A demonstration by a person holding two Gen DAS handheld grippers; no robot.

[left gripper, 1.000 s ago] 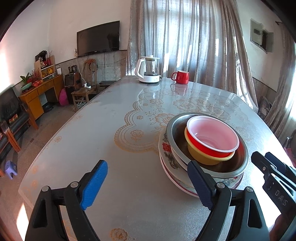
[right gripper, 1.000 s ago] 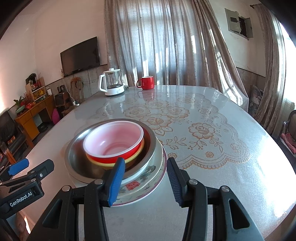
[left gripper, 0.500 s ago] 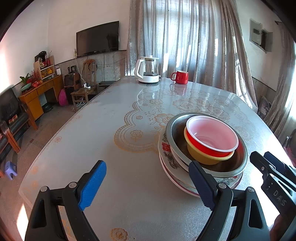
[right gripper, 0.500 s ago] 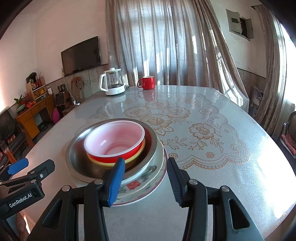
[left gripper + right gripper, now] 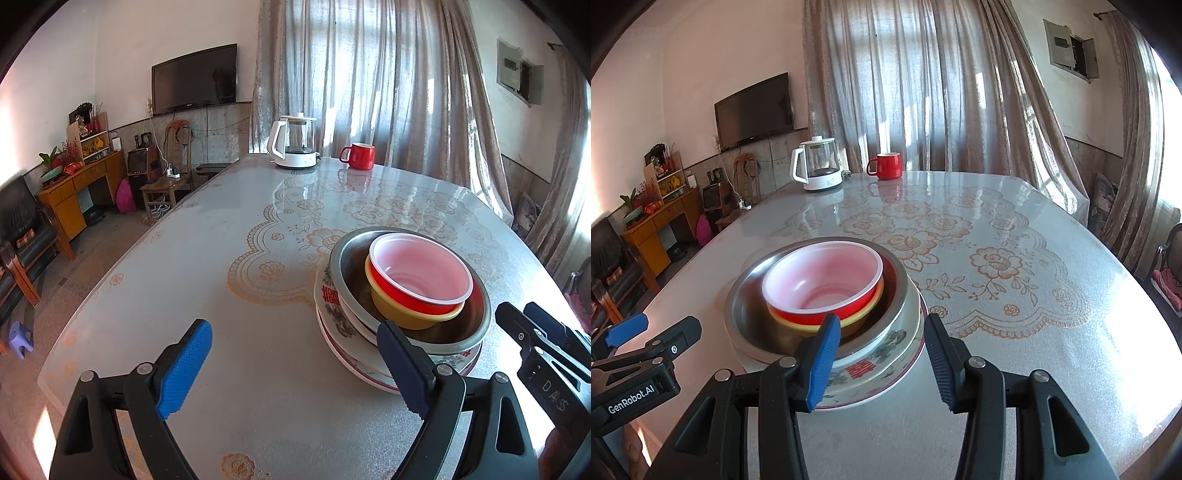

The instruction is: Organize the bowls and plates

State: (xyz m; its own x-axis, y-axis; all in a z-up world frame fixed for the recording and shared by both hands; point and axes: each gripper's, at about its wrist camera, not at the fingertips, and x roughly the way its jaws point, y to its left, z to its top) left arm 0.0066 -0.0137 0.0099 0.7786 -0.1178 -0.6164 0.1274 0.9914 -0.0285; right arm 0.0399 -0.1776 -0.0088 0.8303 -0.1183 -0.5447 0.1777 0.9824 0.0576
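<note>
Nearest me, my left hand-held gripper point(image 5: 295, 363) hangs spread wide with nothing between its pads, just left of the stack, its right pad in front of the stack's near rim but, as far as I can see, not pressing on it. My right hand-held gripper point(image 5: 881, 356) is part-way open at the stack's near right edge; its jaws straddle the rim in the picture, yet I see no pad clamped on it, so I read it as released.

The stack sits on the bench point(image 5: 207, 295) right in front of both grippers: plates point(image 5: 875, 373) at the bottom, a steel bowl point(image 5: 746, 314) on them, then a yellow bowl point(image 5: 402, 317), and a red bowl point(image 5: 827, 315) nested on top, all fairly centred.

Beyond the stack the bench shows only a kettle point(image 5: 293, 144) and a red mug point(image 5: 358, 156) at the far end, well apart. I see no loose plates or bowls, so I judge the nesting done; what may be left is backing away, or moving the whole stack.
</note>
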